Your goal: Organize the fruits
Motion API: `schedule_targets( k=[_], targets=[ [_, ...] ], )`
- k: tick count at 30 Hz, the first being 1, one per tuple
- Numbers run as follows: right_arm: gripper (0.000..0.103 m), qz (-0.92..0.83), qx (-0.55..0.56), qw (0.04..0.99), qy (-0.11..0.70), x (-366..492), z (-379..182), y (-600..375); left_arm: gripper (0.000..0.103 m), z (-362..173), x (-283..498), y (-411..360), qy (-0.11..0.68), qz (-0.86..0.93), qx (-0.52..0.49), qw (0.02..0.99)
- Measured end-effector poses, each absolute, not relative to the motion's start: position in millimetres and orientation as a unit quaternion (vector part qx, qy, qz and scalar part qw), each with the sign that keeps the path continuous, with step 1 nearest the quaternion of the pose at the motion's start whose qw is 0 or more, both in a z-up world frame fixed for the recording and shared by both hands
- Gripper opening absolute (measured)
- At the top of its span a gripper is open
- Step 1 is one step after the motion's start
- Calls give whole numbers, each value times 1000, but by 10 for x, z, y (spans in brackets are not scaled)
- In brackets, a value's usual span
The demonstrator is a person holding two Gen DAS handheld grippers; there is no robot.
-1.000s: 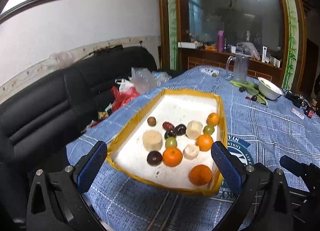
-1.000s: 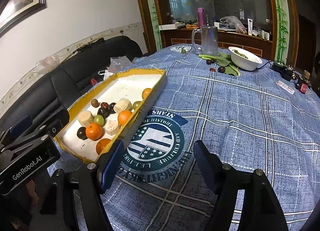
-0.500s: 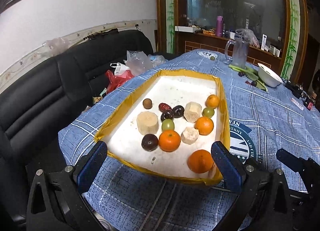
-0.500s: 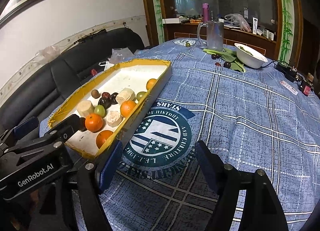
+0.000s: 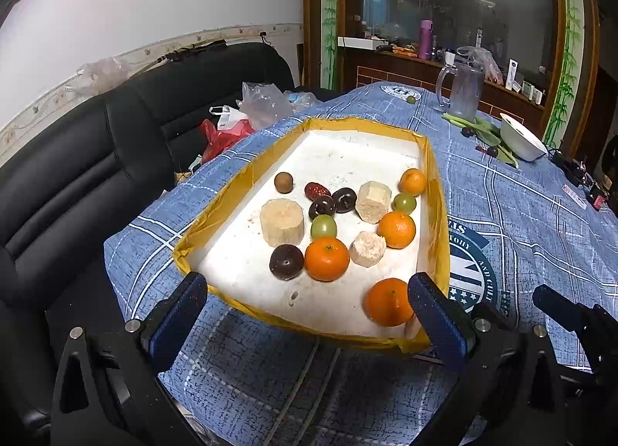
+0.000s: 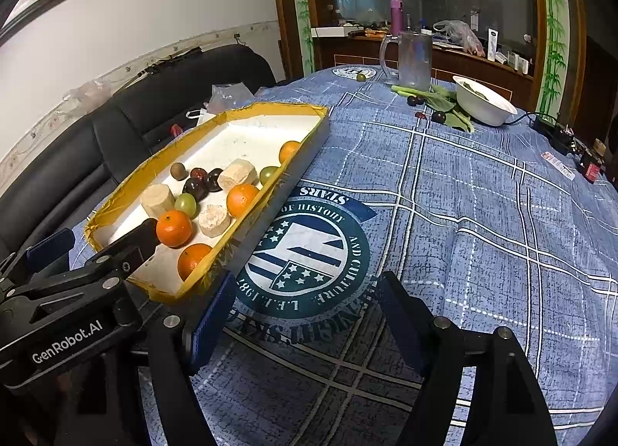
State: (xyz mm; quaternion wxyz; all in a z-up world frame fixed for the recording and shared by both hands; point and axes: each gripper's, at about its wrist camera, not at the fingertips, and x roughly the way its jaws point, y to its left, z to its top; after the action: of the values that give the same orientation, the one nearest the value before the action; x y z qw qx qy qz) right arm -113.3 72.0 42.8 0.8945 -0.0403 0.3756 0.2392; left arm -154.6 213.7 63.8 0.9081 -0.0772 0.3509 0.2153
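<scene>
A white foam tray with a yellow rim [image 5: 239,183] [image 6: 247,108] lies on the blue checked tablecloth. It holds several oranges [image 5: 326,258] [image 6: 174,228], green grapes [image 5: 323,225], dark plums [image 5: 286,261], a red date [image 5: 316,189], a brown longan [image 5: 283,182] and beige cut chunks [image 5: 281,222]. My left gripper [image 5: 309,314] is open and empty over the tray's near end. My right gripper [image 6: 305,314] is open and empty over the cloth's round emblem [image 6: 305,245], right of the tray.
A glass jug [image 6: 413,59], a white bowl [image 6: 483,100], green leaves and dark plums [image 6: 438,116] sit at the table's far side. A lone green fruit [image 6: 361,77] lies near the jug. A black sofa [image 5: 77,160] with plastic bags stands left of the table.
Both grippers have moved forward and tilted down toward the table. The tray looks closer in the left wrist view. No fruit has moved.
</scene>
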Motion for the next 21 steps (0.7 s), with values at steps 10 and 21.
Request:
schedule_targets(
  k=[10, 21],
  targets=[
    [80, 238, -51, 893, 379, -1139, 392, 758, 103, 601, -1541, 2158, 357, 211, -84, 906],
    [80, 239, -87, 892, 373, -1152, 406, 931, 103, 610, -1577, 2305, 353, 212, -100, 906]
  ],
)
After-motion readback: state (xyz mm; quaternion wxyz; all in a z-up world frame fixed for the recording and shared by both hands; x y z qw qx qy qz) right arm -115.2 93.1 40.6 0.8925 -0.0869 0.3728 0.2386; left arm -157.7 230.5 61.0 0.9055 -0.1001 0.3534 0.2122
